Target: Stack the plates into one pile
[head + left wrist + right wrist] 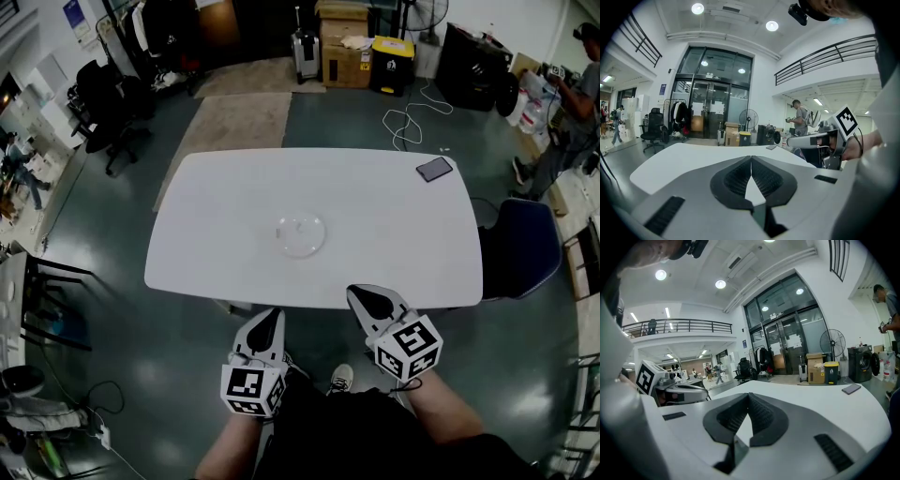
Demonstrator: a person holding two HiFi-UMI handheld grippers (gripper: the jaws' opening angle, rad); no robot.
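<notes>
A pile of clear plates (301, 235) rests near the middle of the white table (225, 197). My left gripper (270, 316) hangs just off the table's near edge, jaws shut with nothing between them. My right gripper (361, 294) sits at the near edge further right, also shut and empty. In the left gripper view the left gripper (751, 160) has its pads pressed together, and the right gripper (806, 140) shows off to the side. In the right gripper view the right gripper (748, 397) has its tips meeting, with the left gripper (686, 390) beside it. The plates do not show in either gripper view.
A dark phone (434, 169) lies at the table's far right corner. A blue chair (520, 246) stands at the right end. Office chairs (103, 112) stand far left; boxes and a yellow-lidded bin (392, 64) stand behind. A person (572, 103) stands far right.
</notes>
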